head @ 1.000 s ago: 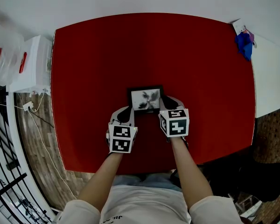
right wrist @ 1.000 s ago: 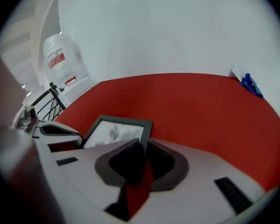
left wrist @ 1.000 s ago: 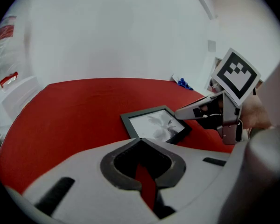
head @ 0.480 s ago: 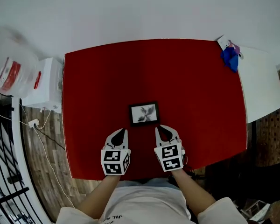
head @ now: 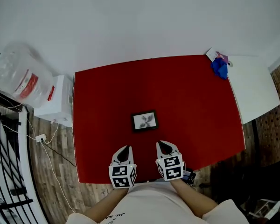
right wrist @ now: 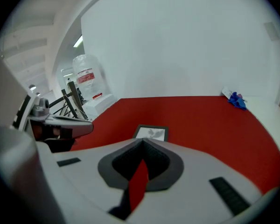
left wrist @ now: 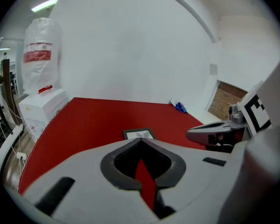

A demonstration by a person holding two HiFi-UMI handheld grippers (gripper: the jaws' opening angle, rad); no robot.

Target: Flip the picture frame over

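The picture frame (head: 144,121) is small and black. It lies flat, picture side up, near the middle of the red table (head: 107,101). It also shows ahead of the jaws in the left gripper view as the frame (left wrist: 139,134) and in the right gripper view as the frame (right wrist: 151,133). My left gripper (head: 125,148) and right gripper (head: 159,144) hover side by side over the table's near edge, well short of the frame and apart from it. Both have their jaws closed tip to tip with nothing between them, as the left gripper (left wrist: 140,140) and right gripper (right wrist: 142,142) show in their own views.
A blue cloth (head: 219,66) lies on a white table (head: 254,90) at the far right. A white box (head: 56,107) and a clear plastic bag (head: 18,76) stand left of the red table. Cables and a black rack (head: 4,171) sit on the wooden floor at left.
Both grippers have drawn back from the frame's near corners toward the person and risen. The right jaws have closed. The frame stays flat on the table, picture side up.
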